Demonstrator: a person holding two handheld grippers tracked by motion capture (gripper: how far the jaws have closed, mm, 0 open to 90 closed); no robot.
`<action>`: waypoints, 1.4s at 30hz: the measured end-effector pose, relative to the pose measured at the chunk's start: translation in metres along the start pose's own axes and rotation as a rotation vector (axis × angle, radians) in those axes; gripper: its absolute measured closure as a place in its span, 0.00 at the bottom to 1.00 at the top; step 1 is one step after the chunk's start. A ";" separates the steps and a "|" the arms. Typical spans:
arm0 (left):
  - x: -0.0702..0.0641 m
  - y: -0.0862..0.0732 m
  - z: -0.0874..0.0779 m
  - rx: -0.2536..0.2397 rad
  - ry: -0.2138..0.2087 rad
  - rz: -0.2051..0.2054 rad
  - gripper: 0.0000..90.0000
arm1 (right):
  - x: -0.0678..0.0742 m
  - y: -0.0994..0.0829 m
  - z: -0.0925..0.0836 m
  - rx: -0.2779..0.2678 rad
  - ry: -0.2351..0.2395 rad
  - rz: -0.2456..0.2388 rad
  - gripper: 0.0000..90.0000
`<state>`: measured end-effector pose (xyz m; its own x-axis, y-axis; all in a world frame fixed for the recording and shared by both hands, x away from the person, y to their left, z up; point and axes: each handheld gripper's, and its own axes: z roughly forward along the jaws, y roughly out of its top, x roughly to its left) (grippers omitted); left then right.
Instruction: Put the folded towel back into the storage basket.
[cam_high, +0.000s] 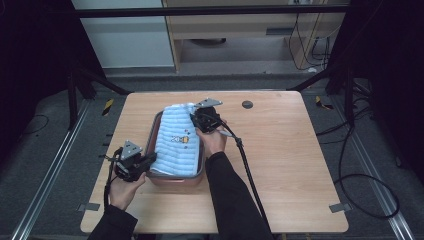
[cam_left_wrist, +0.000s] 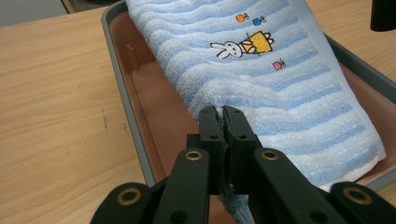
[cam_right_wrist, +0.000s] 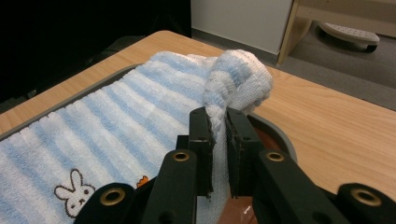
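Lab or recording studio, not home. Wooden table (cam_high: 280, 165) at frame centre, enclosed by black metal frame (cam_high: 215, 11) with diagonal struts and dark curtains at left and right edges. Grey carpet floor, metal rails (cam_high: 47, 172) at lower left, yellow-black hazard tape (cam_high: 108, 106), loose cables (cam_high: 362, 185) at right. Pale wooden furniture (cam_high: 240, 30) at top centre.

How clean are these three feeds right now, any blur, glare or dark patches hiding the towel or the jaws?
High view: table evenly lit, surroundings fall to black; towel small but readable. Left gripper view: sharp, no glare; left gripper jaws dark, the towel's rabbit motif crisp. Right gripper view: right gripper and pinched fold in focus, upper left background black, far floor a little soft.
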<state>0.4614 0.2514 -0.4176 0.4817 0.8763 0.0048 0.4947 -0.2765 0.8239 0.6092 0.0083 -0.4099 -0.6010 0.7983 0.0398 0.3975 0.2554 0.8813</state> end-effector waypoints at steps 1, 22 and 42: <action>0.000 -0.002 0.001 0.008 0.000 -0.001 0.97 | 0.000 -0.001 0.001 0.004 0.001 -0.001 0.91; -0.003 -0.008 0.009 0.067 0.010 -0.004 0.92 | -0.001 -0.022 0.013 0.126 -0.001 0.001 0.85; 0.003 0.002 -0.010 -0.030 0.013 -0.025 0.71 | -0.017 -0.011 -0.035 0.020 -0.033 0.014 0.40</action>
<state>0.4563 0.2577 -0.4103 0.4600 0.8879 -0.0086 0.4844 -0.2428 0.8405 0.5914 -0.0273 -0.4037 -0.5725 0.8191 0.0365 0.4197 0.2545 0.8713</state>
